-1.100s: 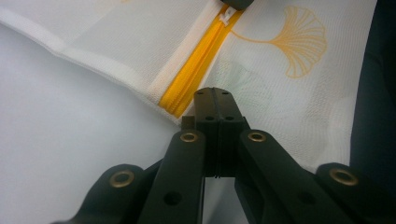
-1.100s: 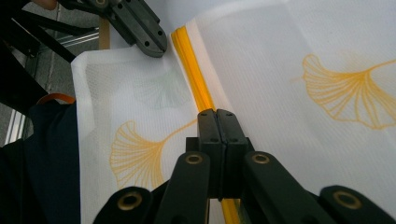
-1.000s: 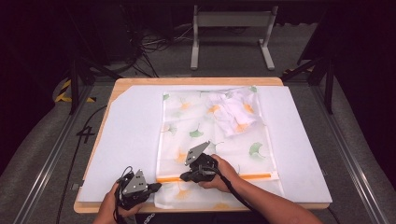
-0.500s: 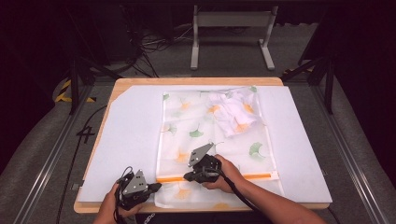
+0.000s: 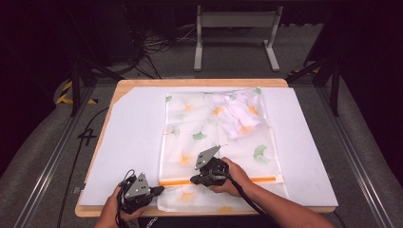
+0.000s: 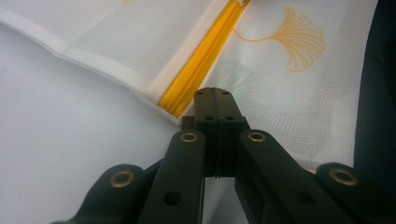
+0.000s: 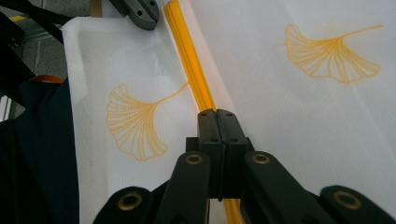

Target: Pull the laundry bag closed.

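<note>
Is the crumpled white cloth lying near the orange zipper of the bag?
No, in the high view the crumpled cloth lies inside the bag at its far end, while the orange zipper runs along the near end.

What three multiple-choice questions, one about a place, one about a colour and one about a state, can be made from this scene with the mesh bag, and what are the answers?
1. Where on the mesh bag does the crumpled cloth lie?
A. far right corner
B. near left corner
C. off the bag, on the wooden table edge

2. What colour is the zipper?
A. green
B. orange-yellow
C. black

3. How do the jaws of the left gripper stand?
A. wide open
C. pressed together
B. one jaw missing

Answers:
1. A, since the high view shows the cloth at the bag's far right corner.
2. B, as the right gripper view shows an orange-yellow strip.
3. C, because the left gripper view shows no gap between the jaws, at the zipper's end.
</note>
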### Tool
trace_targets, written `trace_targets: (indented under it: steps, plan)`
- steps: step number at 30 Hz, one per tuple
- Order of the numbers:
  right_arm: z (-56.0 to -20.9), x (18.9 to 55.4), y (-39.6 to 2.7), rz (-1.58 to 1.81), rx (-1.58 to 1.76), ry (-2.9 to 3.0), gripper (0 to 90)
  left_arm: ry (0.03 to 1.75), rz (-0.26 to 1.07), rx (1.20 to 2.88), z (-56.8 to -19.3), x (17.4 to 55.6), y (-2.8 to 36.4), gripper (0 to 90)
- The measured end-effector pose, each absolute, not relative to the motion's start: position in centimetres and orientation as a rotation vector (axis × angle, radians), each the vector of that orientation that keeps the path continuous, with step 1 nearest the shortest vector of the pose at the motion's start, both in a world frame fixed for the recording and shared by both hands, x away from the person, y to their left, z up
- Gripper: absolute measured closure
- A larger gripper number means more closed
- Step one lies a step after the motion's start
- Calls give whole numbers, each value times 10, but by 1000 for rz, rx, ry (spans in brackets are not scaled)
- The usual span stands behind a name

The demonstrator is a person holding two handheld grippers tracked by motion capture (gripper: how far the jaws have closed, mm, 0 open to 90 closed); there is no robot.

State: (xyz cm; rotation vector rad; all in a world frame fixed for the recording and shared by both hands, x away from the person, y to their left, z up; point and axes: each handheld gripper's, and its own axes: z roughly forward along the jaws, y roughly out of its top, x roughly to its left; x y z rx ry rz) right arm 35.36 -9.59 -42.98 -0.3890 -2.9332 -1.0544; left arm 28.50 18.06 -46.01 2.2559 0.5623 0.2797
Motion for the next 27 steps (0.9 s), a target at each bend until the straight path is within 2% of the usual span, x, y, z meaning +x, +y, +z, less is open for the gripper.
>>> trace_targets:
  steps: [27]
  plan:
    - [-427,352,-114,-1064,-421,-2938,900,560,279,2256,-460,285,181,900]
